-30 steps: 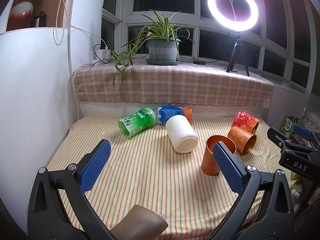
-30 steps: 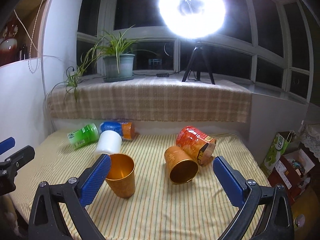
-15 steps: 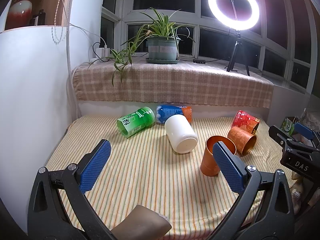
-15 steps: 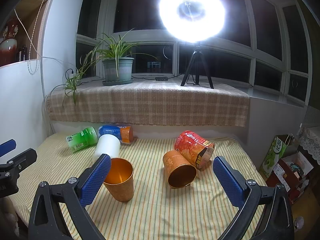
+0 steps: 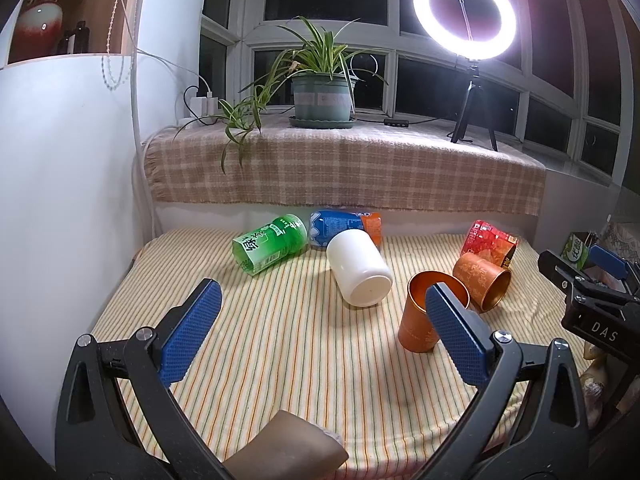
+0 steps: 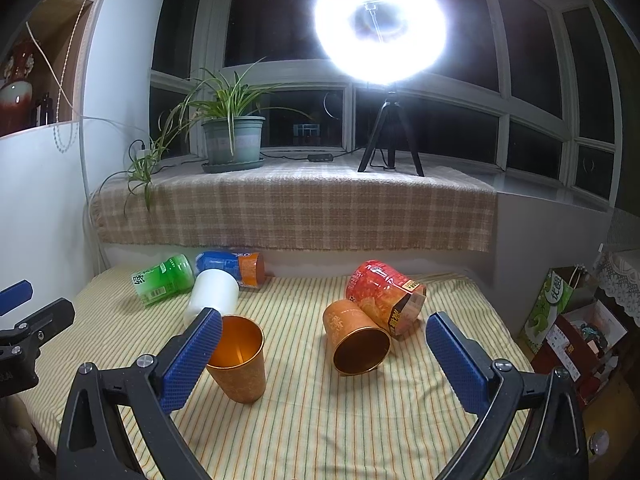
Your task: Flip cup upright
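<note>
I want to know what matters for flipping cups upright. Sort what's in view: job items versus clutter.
Job:
upright orange cup, already standing
lying orange cup
white cup, lying
left gripper and right gripper, both open

Clutter:
green can
blue can
red tub
plant
ring light
</note>
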### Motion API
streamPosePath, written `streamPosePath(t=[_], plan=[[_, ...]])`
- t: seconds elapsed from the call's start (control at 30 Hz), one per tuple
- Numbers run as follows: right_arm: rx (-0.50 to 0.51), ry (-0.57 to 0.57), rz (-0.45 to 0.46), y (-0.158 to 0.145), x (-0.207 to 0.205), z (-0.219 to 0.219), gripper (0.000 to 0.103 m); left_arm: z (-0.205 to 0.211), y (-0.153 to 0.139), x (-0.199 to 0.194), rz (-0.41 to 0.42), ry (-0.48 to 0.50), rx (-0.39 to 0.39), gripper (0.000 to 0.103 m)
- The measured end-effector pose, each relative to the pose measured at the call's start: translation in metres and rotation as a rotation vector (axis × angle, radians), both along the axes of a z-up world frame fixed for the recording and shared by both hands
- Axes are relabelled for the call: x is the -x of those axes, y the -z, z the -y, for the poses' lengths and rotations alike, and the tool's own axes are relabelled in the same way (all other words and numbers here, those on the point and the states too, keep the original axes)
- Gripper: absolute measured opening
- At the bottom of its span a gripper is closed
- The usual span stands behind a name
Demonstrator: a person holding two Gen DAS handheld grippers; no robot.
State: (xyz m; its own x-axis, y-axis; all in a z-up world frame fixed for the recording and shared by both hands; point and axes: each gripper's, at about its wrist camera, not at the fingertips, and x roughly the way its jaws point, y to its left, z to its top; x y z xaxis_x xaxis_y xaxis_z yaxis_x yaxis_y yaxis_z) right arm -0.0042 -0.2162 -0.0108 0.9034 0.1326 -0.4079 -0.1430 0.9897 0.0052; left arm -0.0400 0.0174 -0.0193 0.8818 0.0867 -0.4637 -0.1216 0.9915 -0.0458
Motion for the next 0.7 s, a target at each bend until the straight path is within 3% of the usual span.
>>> streamPosePath(t=[0.7], plan=[[0.001, -0.004, -0.005, 0.0013, 0.0013, -0.0005, 0.103, 0.0000, 0.0002, 0.0001, 0.000, 0.000, 0.000, 0.103]])
